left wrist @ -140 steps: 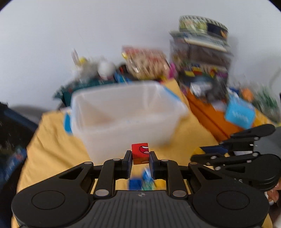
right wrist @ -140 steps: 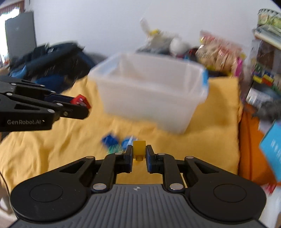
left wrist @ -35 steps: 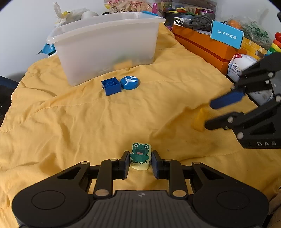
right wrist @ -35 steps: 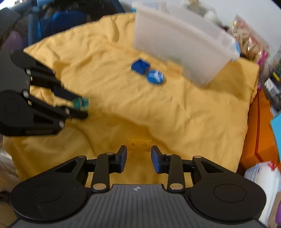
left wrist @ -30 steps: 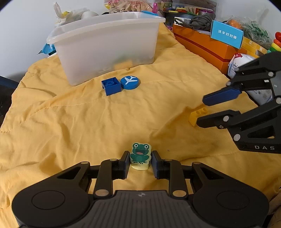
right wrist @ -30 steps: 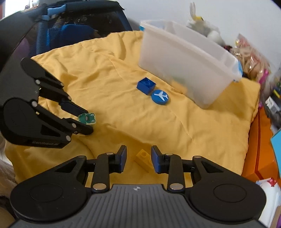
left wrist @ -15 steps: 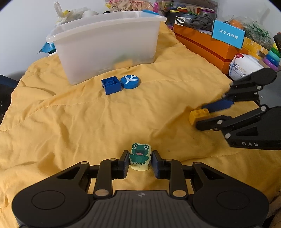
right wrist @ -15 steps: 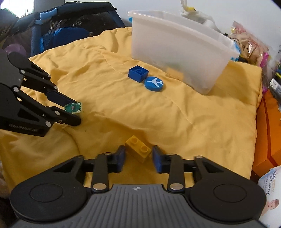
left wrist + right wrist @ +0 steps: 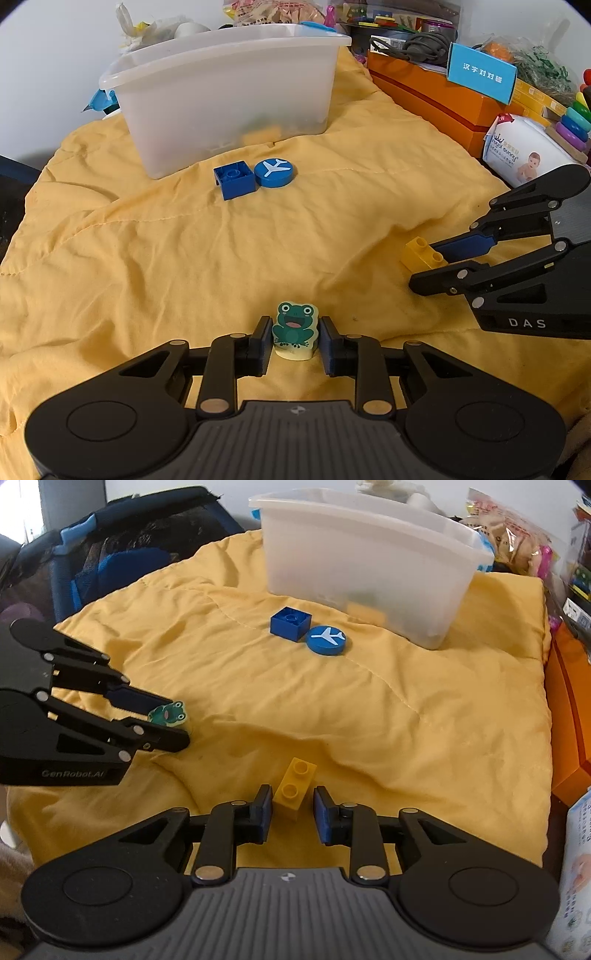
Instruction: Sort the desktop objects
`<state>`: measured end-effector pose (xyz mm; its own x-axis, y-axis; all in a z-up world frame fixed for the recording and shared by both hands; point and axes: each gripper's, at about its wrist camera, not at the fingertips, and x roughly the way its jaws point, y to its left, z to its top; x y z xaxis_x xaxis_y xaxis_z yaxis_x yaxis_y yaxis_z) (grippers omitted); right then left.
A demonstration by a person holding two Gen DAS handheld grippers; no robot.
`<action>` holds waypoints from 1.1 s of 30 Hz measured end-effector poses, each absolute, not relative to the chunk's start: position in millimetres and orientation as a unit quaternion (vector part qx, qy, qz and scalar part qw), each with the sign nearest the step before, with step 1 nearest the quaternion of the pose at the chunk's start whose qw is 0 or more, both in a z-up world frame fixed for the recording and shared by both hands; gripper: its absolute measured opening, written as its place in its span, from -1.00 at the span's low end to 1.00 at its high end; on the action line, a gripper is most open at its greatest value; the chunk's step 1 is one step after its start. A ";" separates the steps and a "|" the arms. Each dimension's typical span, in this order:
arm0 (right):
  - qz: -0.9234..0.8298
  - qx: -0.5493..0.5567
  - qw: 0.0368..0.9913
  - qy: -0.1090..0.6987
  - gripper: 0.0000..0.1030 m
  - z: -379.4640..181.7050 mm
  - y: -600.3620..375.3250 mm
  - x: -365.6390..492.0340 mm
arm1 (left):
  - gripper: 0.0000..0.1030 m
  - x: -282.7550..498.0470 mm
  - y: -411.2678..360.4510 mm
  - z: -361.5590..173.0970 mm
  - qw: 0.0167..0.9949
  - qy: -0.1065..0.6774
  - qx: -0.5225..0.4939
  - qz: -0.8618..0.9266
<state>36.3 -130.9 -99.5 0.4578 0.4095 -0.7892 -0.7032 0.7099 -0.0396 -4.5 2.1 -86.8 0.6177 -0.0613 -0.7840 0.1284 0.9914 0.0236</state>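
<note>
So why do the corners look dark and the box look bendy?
Left wrist view: a fisheye lens rounds the picture, darkens corners and bows the plastic bin; the frog block is sharp. Right wrist view: same curving, and the yellow brick is sharp too.

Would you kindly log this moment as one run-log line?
left gripper: jaws closing on green frog-print block | right gripper: jaws closing around yellow two-stud brick, gaps remain
</note>
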 end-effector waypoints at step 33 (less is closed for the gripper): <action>0.268 -0.149 0.924 0.226 -0.67 30.9 -94.2 147.1 | -0.43 121.2 40.7 76.0 0.966 0.254 0.048 0.009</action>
<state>147.1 -94.2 30.9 0.7539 0.4286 -0.4980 -0.5637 0.8113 -0.1551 121.2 40.7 76.0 0.8709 0.0424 -0.4897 0.0058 0.9953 0.0966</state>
